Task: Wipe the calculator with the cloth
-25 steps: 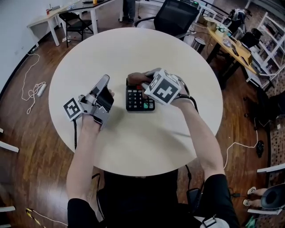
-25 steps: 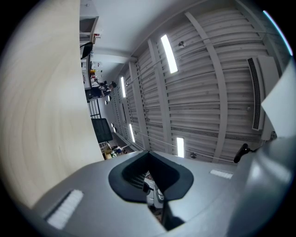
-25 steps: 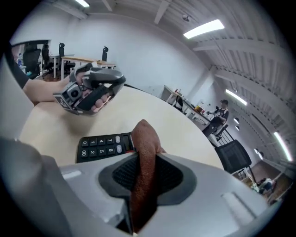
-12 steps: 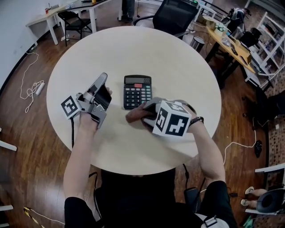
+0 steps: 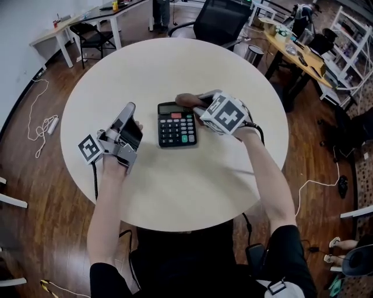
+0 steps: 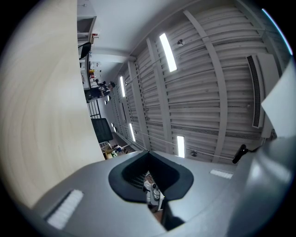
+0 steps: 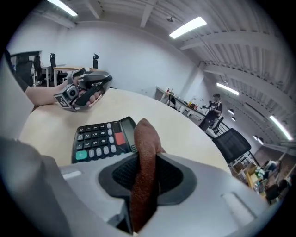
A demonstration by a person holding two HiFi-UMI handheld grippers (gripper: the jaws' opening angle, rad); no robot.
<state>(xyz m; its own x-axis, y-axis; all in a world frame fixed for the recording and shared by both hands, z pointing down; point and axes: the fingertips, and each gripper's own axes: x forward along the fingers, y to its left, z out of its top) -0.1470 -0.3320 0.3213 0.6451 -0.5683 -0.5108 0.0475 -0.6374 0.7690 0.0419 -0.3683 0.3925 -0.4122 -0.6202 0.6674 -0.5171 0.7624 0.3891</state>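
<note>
The calculator (image 5: 176,124) lies flat near the middle of the round bench (image 5: 175,192). Its long axis runs away from the person, with the display at the far end and the keys nearer. The right gripper (image 5: 197,103) has its fingers clamped on a brown cloth (image 7: 144,171), which touches the display end's right corner. The left gripper (image 5: 129,110) rests just left of the calculator, apart from it, with its fingers closed together and empty, tilted upward. An office chair (image 5: 224,17) stands beyond the bench.

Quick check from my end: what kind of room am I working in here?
Most likely an open-plan office or lab workspace: a black swivel chair stands beyond the round table, a long desk cluttered with gear runs along the head view's right, and white shelving stands past it.
</note>
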